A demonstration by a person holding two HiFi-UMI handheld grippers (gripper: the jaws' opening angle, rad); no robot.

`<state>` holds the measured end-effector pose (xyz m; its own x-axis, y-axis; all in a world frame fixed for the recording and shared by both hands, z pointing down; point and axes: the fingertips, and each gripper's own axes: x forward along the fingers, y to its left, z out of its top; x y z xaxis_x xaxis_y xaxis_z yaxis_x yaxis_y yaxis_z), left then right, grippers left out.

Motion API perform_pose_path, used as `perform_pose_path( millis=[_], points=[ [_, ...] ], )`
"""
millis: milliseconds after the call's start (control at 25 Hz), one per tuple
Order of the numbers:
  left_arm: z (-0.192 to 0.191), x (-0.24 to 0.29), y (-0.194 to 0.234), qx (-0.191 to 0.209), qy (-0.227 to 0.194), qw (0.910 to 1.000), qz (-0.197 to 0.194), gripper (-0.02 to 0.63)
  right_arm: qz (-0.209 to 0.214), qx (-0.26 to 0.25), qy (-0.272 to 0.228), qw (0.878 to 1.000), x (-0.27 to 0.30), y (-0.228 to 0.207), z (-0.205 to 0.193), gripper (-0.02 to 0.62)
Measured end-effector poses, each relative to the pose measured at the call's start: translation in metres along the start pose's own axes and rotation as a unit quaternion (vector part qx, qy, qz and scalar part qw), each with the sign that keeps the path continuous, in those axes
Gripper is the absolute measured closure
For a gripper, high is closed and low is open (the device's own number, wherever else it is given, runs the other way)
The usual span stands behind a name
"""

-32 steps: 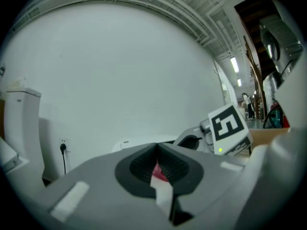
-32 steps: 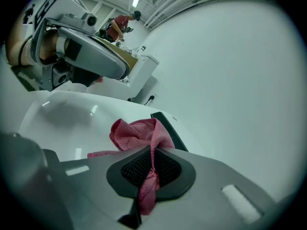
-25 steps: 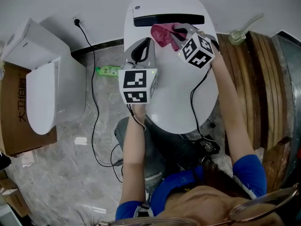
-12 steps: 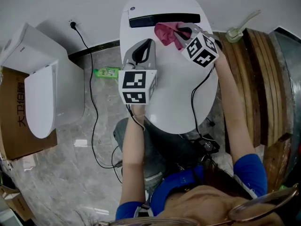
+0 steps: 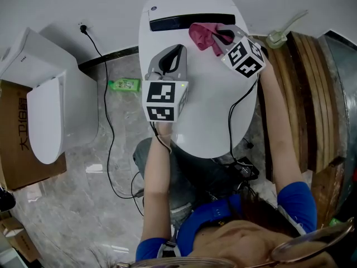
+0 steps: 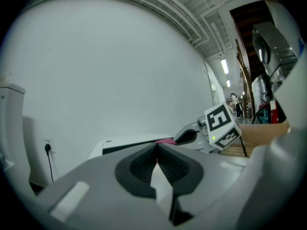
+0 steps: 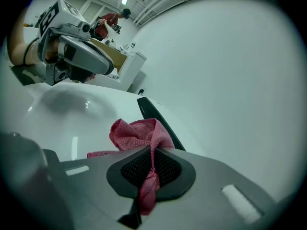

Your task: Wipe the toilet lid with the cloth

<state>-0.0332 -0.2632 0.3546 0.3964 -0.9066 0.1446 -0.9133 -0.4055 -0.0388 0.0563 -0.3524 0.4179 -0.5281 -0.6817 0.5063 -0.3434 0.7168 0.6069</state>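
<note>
The white toilet lid [image 5: 209, 99] fills the middle of the head view, with a black strip [image 5: 189, 21] along its far end. A pink cloth [image 5: 203, 36] lies bunched on the lid just below that strip, and my right gripper [image 5: 218, 38] is shut on it. In the right gripper view the cloth [image 7: 139, 134] is pinched between the jaws and rests on the lid [image 7: 67, 114]. My left gripper [image 5: 172, 53] hovers over the lid's left side, shut and holding nothing. The left gripper view shows its tips [image 6: 157, 146] closed, the right gripper [image 6: 189, 135] beyond.
A second white toilet [image 5: 47, 110] stands on a cardboard box [image 5: 17, 133] at the left. A green bottle [image 5: 125, 85] and a black cable [image 5: 109, 127] lie on the marble floor. Wooden planks [image 5: 304, 94] line the right side.
My right gripper has slid the pink cloth a little to the right along the lid's far end. The left gripper has stayed nearly in place.
</note>
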Motion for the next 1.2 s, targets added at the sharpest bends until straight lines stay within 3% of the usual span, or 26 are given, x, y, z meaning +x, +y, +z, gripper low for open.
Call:
perform_pose_path(
  millis=[1200],
  points=[
    [0.006, -0.007, 0.003, 0.002, -0.008, 0.9999, 0.006, 0.603, -0.049, 0.109, -0.028, 0.992, -0.039, -0.038, -0.069, 0.584]
  ],
)
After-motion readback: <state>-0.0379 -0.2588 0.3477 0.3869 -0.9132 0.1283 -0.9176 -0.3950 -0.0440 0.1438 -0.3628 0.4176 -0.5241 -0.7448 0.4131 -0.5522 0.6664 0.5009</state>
